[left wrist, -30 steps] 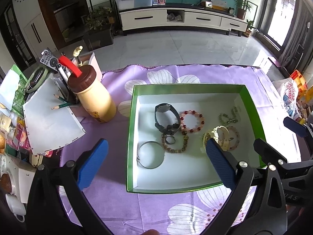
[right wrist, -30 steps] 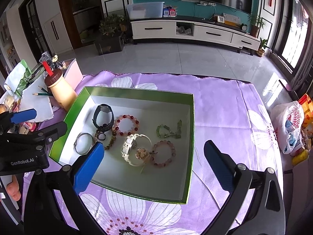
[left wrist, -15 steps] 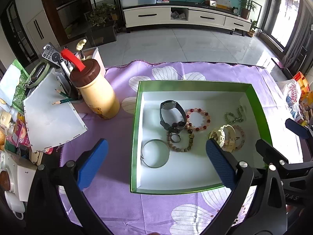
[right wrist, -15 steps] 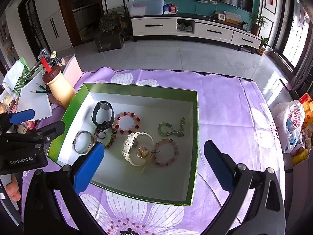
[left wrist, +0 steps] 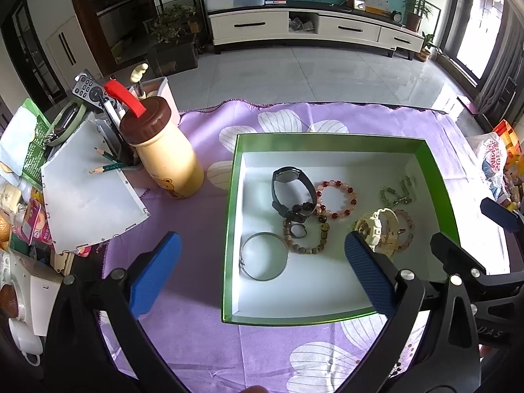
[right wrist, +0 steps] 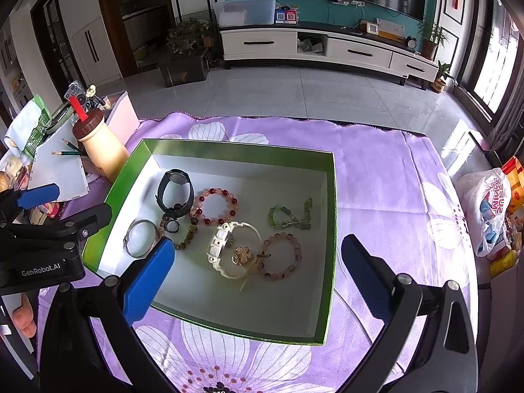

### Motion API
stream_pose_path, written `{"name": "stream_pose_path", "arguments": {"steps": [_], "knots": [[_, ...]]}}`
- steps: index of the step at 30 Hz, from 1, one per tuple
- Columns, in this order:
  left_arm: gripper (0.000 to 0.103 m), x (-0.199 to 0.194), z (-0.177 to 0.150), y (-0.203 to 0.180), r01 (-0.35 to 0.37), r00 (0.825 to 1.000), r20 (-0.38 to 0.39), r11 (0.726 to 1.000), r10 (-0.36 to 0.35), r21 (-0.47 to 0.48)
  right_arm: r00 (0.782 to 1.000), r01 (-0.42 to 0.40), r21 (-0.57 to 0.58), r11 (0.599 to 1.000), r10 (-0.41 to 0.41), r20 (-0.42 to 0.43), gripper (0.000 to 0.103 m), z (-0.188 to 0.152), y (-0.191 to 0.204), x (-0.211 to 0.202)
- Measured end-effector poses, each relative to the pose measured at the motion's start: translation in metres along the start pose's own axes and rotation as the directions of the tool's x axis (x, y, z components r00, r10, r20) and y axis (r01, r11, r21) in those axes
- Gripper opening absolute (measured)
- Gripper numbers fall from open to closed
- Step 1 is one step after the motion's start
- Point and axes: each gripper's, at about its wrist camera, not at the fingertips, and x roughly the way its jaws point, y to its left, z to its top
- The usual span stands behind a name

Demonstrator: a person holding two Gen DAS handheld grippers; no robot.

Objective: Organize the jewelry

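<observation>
Both grippers, left gripper (left wrist: 262, 263) and right gripper (right wrist: 253, 267), hover with jaws released. Risk: white plastic watch (right wrist: 226, 249) overlaps pink bead bracelet (right wrist: 281, 255) mid green-walled box (right wrist: 330, 229); one grasp could drag both.

- Bare white floor is lying open along the lower part of the green box (right wrist: 330, 229).
- Cream bottle (left wrist: 167, 157) is crowding the box's left side.

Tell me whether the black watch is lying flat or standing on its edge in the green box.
Standing on edge: the black watch rests on its buckled strap, forming an upright loop in the green box.
</observation>
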Motion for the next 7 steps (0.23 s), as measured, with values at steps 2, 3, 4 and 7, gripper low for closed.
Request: {"name": "stream_pose_path", "arguments": {"steps": [2, 3, 4, 7], "knots": [[0.101, 0.0006, -0.0002, 0.001, 0.0, 1.0, -0.003, 1.0, 0.0, -0.005, 1.0, -0.001, 0.001, 1.0, 0.001, -0.001, 0.102, 0.0002, 0.0001, -0.0002], [0.101, 0.0009, -0.0006, 0.0011, 0.003, 1.0, -0.005, 1.0, -0.003, -0.007, 1.0, -0.001, 0.0, 1.0, 0.001, 0.0, 0.102, 0.0002, 0.0006, -0.0003], [0.101, 0.001, -0.0009, 0.0014, 0.001, 1.0, -0.005, 1.0, -0.001, -0.008, 1.0, -0.001, -0.001, 1.0, 0.001, 0.0, 0.102, 0.0001, 0.0004, -0.0005], [0.101, 0.0018, -0.0011, 0.0027, -0.008, 1.0, -0.008, 1.0, 0.008, -0.01, 1.0, -0.001, 0.0, 1.0, 0.001, 0.0, 0.102, 0.0, 0.0004, -0.001]]}}
